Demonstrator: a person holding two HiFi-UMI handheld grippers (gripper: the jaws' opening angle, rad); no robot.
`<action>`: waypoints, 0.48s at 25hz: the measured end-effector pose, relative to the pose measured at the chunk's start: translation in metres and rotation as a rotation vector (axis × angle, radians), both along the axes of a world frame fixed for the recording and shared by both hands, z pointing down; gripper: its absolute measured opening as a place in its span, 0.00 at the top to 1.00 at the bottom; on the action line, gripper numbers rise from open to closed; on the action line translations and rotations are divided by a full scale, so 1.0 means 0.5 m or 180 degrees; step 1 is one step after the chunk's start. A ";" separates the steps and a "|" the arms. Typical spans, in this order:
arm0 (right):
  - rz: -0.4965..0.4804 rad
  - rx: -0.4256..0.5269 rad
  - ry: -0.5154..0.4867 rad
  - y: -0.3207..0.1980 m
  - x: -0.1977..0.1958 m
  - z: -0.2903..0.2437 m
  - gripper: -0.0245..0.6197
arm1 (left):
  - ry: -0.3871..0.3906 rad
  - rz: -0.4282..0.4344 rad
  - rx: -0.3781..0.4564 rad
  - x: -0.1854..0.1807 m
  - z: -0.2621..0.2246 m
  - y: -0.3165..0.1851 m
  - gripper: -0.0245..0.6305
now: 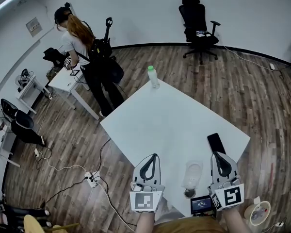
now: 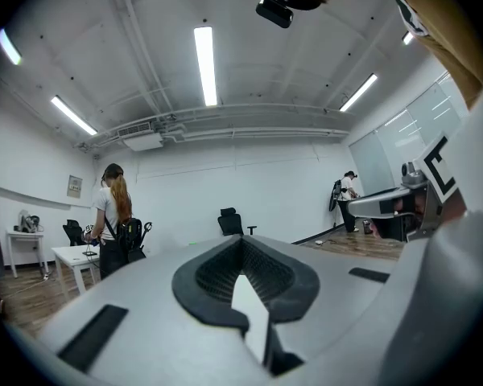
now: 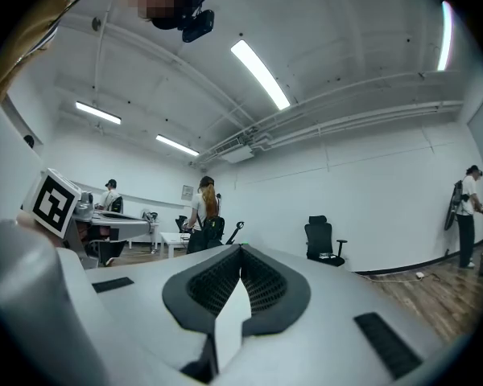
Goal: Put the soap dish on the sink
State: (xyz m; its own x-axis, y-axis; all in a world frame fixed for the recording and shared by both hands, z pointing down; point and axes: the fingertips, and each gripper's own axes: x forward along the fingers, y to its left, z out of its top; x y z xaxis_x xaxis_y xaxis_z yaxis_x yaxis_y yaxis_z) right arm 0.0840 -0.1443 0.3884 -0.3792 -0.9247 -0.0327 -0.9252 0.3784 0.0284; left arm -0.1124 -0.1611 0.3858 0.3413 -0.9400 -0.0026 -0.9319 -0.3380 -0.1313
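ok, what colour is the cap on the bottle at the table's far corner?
Green cap on a pale bottle; the head view shows it best.

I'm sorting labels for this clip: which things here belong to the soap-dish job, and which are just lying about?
Job: pale oval dish, likely the soap dish; left gripper; right gripper.
Lying about: green-capped bottle; black phone; office chair.
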 end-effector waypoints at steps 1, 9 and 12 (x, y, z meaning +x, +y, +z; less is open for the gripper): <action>0.0010 0.0013 0.0001 0.000 0.001 -0.004 0.95 | -0.0001 0.0010 0.0025 0.002 -0.004 0.000 0.95; 0.0028 -0.0013 0.0071 0.002 0.000 -0.003 0.95 | -0.0034 0.0072 0.0014 0.010 0.000 0.006 0.95; 0.0042 -0.0038 0.0069 0.001 -0.002 -0.004 0.95 | -0.0020 0.0061 -0.0010 0.008 -0.002 0.004 0.95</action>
State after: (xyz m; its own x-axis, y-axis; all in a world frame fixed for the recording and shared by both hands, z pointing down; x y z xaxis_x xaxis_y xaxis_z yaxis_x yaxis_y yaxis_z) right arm 0.0833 -0.1436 0.3866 -0.3675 -0.9299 -0.0135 -0.9293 0.3666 0.0440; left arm -0.1085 -0.1590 0.3850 0.3593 -0.9332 0.0024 -0.9244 -0.3562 -0.1361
